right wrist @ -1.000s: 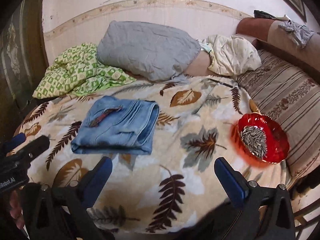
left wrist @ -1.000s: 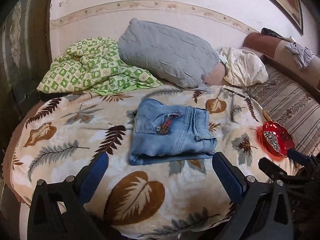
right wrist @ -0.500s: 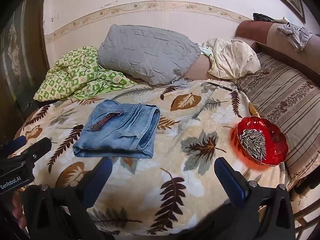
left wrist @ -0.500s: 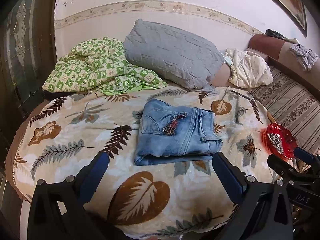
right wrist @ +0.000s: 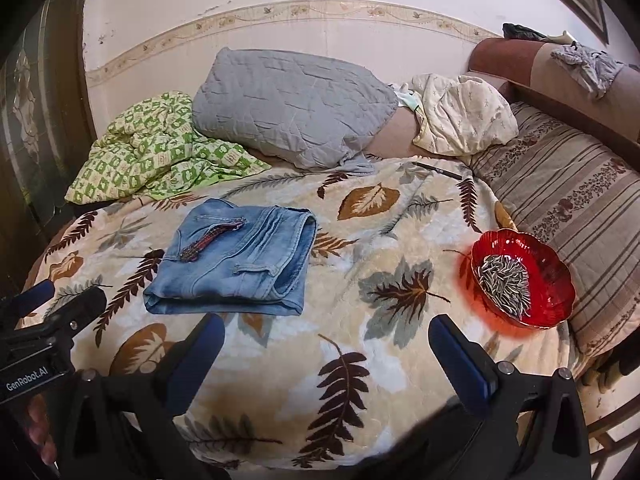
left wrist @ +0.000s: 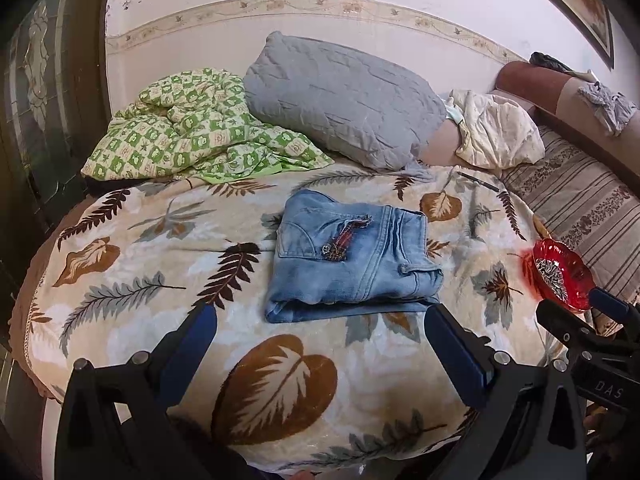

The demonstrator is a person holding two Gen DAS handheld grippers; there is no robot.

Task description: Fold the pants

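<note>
Both hand-held grippers, left (left wrist: 318,334) and right (right wrist: 326,338), have pulled back a little, spread wide and holding nothing. That suggests the folding is done. The folded blue denim pants (left wrist: 350,258) lie on the leaf-print bed blanket (left wrist: 140,248). Inner folds are hidden.

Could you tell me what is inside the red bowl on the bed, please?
The red bowl holds a heap of striped grey-and-white seeds, probably sunflower seeds. Whatever lies beneath the heap is covered and cannot be seen.
</note>
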